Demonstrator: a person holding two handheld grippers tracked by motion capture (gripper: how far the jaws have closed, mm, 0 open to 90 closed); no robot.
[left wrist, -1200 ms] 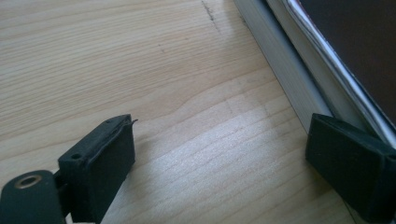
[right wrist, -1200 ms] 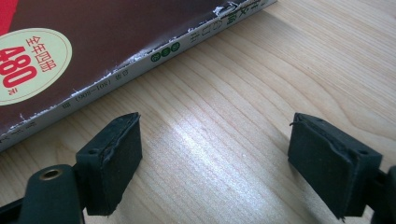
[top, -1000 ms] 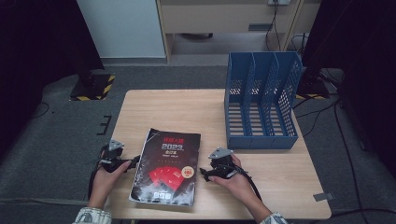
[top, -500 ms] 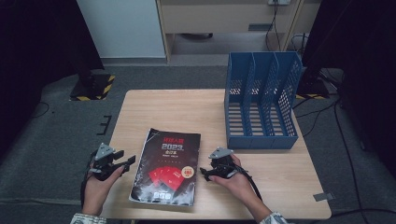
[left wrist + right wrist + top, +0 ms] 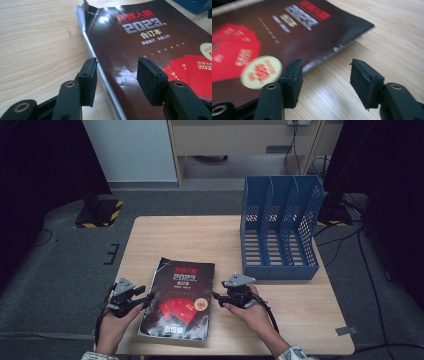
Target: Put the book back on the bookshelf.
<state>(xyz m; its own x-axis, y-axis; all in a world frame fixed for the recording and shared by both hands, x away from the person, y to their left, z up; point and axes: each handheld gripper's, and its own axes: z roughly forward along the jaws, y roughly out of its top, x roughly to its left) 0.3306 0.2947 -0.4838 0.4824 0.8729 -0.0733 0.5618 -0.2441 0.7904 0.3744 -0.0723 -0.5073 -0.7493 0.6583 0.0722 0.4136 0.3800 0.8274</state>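
The left gripper (image 5: 117, 82) and right gripper (image 5: 325, 83), jaws half-wide and just closing, straddle opposite edges of the book (image 5: 181, 297), gripping nothing.

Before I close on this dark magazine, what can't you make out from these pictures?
- Thick dark glossy magazine: its underside is hidden against the wooden table; the near corners are cut off by the frame edges in both gripper views.
- Round cream sticker: its print is blurred in the right gripper view.
- Left hand-held gripper and right hand-held gripper: jaws straddle opposite edges; whether the lower pads touch the table is unclear.
- Blue plastic file rack: its back wall is hidden by the dividers in the high view.
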